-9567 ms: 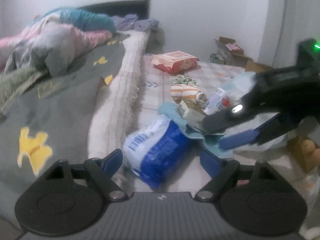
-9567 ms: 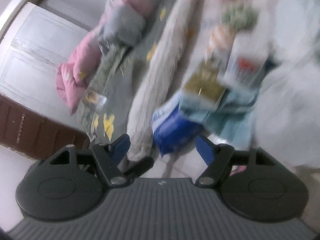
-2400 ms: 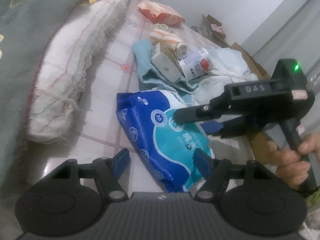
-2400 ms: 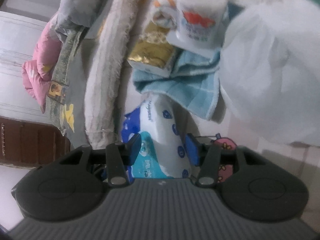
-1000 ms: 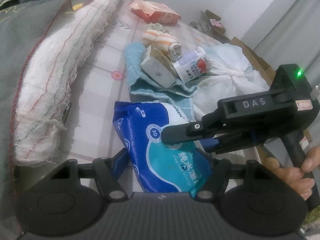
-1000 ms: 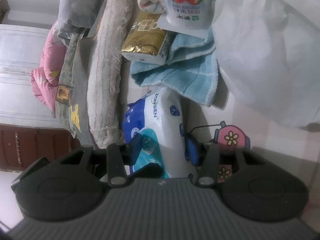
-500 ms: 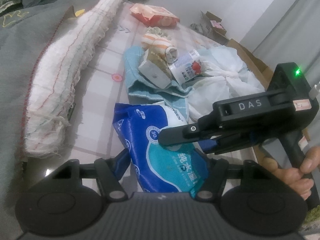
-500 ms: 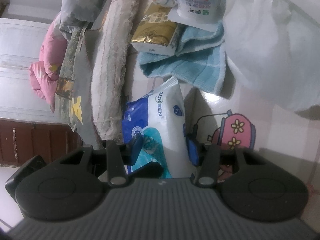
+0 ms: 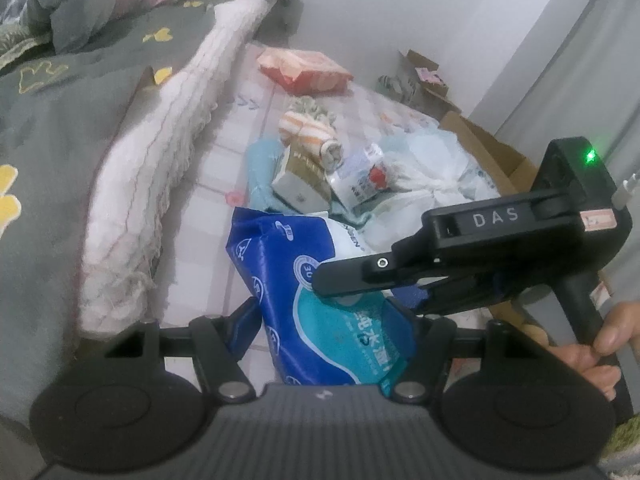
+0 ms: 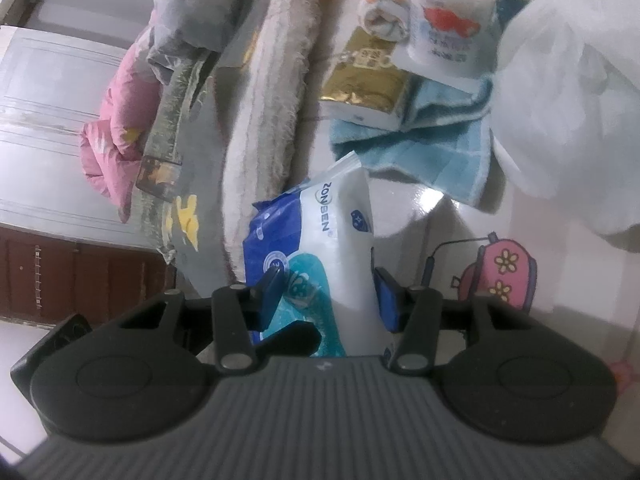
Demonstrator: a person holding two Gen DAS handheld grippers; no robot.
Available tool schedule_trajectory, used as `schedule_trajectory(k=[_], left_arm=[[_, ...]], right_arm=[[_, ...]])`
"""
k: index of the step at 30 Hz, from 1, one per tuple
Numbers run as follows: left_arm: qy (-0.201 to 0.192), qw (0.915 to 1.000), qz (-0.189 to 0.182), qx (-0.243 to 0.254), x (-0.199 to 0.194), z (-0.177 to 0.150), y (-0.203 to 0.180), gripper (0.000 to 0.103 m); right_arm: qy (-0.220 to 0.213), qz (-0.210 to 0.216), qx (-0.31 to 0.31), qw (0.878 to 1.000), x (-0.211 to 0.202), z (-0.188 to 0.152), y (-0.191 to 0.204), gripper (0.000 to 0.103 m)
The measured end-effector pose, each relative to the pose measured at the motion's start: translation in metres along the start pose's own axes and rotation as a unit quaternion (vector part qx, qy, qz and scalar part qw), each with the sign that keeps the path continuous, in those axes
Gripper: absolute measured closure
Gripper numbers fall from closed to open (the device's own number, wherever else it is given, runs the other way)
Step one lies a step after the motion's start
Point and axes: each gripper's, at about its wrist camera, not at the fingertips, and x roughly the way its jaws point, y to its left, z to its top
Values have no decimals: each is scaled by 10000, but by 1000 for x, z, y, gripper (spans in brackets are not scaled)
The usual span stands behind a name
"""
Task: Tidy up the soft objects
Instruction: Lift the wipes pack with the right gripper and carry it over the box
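1. Your left hand-held gripper had its blue pads on either side of the blue wipes pack, closed onto its near end; the pack bulged between them, so it read as a soft, squashy load.
2. Your right hand-held gripper pinched the same wipes pack from its side, both pads pressed against the film, the jaws at a middling gap.
3. You held the pack clear of the tiled floor, with its crimped far end sticking up and free.
4. You should have judged it light but floppy, and the glossy film looked slippery; a hold across the thick middle would likely serve better than one on the thin seam.
5. Just beyond lay the light-blue towel carrying a gold-topped box and a small white pack with a red print.
6. Farther off sat the white plastic bag, the striped rolled cloth and the orange packet, beside the bed.
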Motion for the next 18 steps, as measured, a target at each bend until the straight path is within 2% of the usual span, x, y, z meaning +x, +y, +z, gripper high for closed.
schedule_trajectory(k=[9, 13, 18], left_arm=[[-392, 9988, 33, 285, -23, 16, -23, 37], [-606, 9966, -66, 561, -31, 28, -46, 37], [-692, 9929, -315, 917, -25, 46, -83, 37]], right_arm=[[-307, 205, -192, 9991, -28, 3, 18, 54], [-605, 301, -300, 9973, -56, 0, 26, 54], [-1090, 296, -347, 9930, -103, -2, 24, 54]])
